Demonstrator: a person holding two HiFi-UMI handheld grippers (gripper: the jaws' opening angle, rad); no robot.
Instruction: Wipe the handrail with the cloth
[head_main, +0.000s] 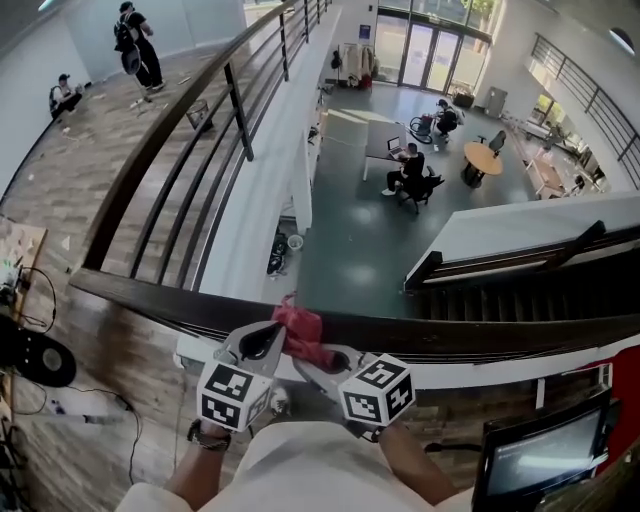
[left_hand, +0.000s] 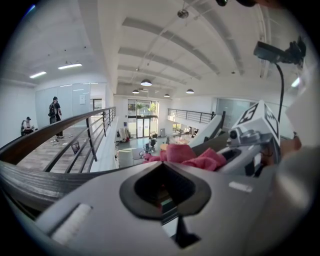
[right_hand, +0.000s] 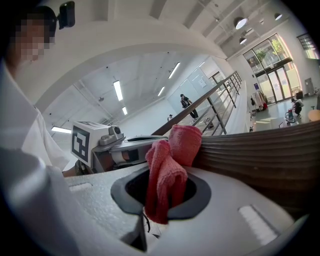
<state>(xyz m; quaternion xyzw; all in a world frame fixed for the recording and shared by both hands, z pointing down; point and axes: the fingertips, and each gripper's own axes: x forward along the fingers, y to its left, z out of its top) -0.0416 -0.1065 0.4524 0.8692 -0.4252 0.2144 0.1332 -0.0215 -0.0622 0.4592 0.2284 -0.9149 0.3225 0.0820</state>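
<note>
Nubbly woven cloth (right_hand: 172, 167); dark, grained wooden handrail (right_hand: 260, 155).

red cloth (head_main: 300, 332) 1 | handrail (head_main: 150, 295) 1 | claws 2: left claw (head_main: 275, 336), right claw (head_main: 318, 358) | round table (head_main: 482, 157) 1

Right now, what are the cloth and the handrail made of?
Cloth: red, soft knit or terry-like fabric, going by its fuzzy texture and limp folds.
Handrail: dark brown wood with a slight sheen. Fine lengthwise grain lines show, though it could be wood-look laminate.
</note>
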